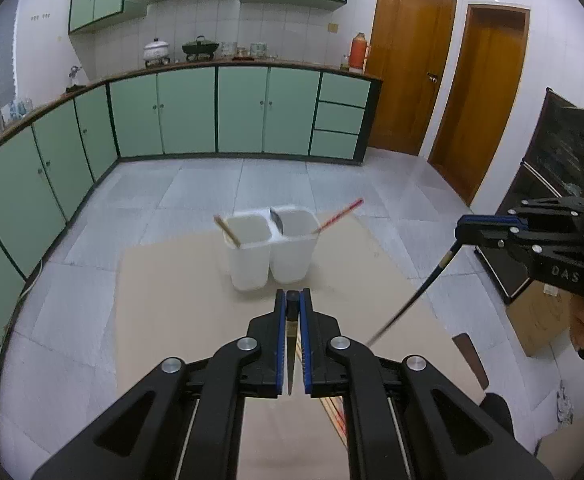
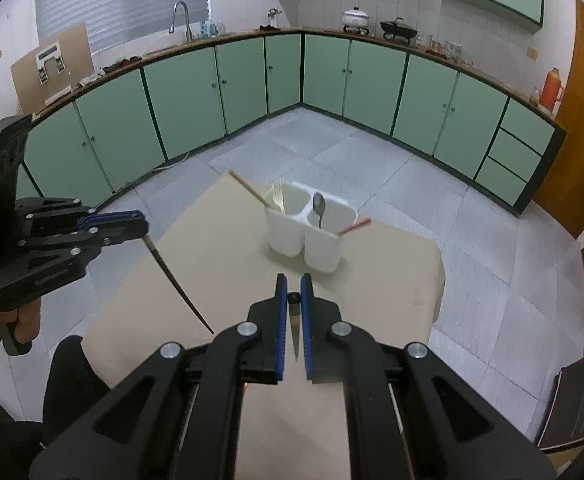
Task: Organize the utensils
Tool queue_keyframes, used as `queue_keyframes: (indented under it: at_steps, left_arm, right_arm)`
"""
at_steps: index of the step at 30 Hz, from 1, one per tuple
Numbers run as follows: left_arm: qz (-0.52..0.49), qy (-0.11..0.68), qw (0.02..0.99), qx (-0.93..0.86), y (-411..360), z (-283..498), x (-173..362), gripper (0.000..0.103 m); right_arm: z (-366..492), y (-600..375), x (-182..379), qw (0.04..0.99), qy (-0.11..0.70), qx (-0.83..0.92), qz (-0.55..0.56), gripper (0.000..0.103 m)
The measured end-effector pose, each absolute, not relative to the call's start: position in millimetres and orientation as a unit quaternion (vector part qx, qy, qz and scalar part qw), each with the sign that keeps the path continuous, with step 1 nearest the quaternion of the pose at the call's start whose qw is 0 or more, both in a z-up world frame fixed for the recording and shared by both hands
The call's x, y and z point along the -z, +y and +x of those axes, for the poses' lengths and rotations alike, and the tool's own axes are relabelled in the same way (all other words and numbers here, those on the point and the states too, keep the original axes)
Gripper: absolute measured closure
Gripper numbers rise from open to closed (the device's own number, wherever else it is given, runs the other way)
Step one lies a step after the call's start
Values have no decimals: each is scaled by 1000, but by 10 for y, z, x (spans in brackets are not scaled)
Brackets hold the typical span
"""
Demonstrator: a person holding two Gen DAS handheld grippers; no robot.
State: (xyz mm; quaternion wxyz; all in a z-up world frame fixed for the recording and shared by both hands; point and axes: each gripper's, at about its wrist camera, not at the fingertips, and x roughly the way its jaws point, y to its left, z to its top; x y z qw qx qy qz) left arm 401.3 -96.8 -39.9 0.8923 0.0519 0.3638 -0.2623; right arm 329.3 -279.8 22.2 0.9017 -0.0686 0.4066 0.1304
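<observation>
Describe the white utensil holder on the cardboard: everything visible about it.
The white utensil holder looks like matte plastic, formed as two tall open-topped compartments joined side by side. It stands upright on the cardboard sheet, ahead of both grippers and touching neither. In the right wrist view, the left compartment holds a fork and a tan chopstick leaning out over the rim; the right compartment holds a spoon, bowl up, and a red chopstick leaning outward.

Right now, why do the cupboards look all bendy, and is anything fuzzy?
Left wrist view: the fisheye lens bends the green cupboards into a curve, and the red chopstick in the white holder looks smeared. Right wrist view: same curving, dark round corners, the spoon fairly sharp.
</observation>
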Motion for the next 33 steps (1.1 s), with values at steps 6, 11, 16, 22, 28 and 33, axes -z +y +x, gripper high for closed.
queue_keyframes:
  at_steps: [6, 11, 16, 22, 28, 33]
  left_arm:
    - [60, 341, 900, 263, -1069, 4273, 38, 96]
    - [47, 328, 908, 256, -1140, 4566, -213, 96]
    - [41, 305, 919, 248, -1236, 4850, -437, 96]
    - [38, 286, 929, 230, -1381, 5254, -577, 96]
    - [43, 280, 934, 219, -1486, 5605, -448, 96]
    - [38, 290, 932, 216, -1481, 5791, -114, 97]
  right_arm:
    - [3524, -2745, -576, 907, 392, -135, -67, 97]
    - [3817, -2697, -869, 910, 387, -136, -56, 97]
    - [4103, -2631, -1068, 915, 379, -126, -62, 97]
    - [4503, -2617, -1187, 922, 367, -104, -68, 97]
    - [4958, -2706, -1043, 925, 366, -87, -62, 97]
    - [5210, -2790, -694, 918, 383, -82, -53, 97]
